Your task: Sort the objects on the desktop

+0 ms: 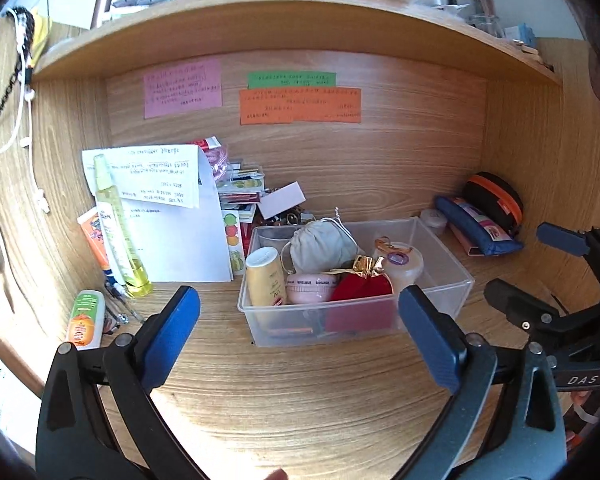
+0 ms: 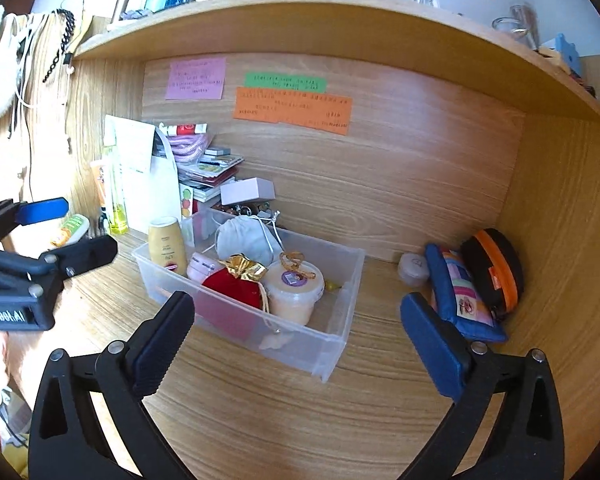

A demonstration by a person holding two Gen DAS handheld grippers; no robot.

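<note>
1. Clear plastic bin (image 1: 440, 276) sits mid-table (image 1: 300, 400), already part full: red velvet pouch (image 1: 362, 286), grey drawstring bag (image 1: 320, 244), pink jar (image 1: 310, 288), gold-cream bottle (image 1: 265, 276), lidded tub (image 1: 404, 264).
2. Loose things to sort lie either side of the bin. Left of it: yellow spray bottle (image 1: 118, 232), orange-label tube (image 1: 85, 320), pens (image 1: 120, 304), papers (image 1: 168, 216). Right of it: blue pouch (image 2: 460, 292), black-orange case (image 2: 496, 268), small round tin (image 2: 413, 268).
3. Left claw (image 1: 300, 332) spread wide, empty, in front of the bin and not touching it. Right claw (image 2: 296, 340) also wide open, holding nothing, over the bin's near right corner.
4. Risk: bin's left half is crowded, so dropping more there may tip the bottle or push the red pouch over the rim. The free space by the bin's right wall is safer.
5. Risk: the spray bottle left of the bin stands tall, leaning on the papers; a side knock likely topples it and the sheets.
6. Risk: the light bin probably slides if a claw bumps its wall.
7. Risk: the claws are close together and could collide if both go for the bin.
</note>
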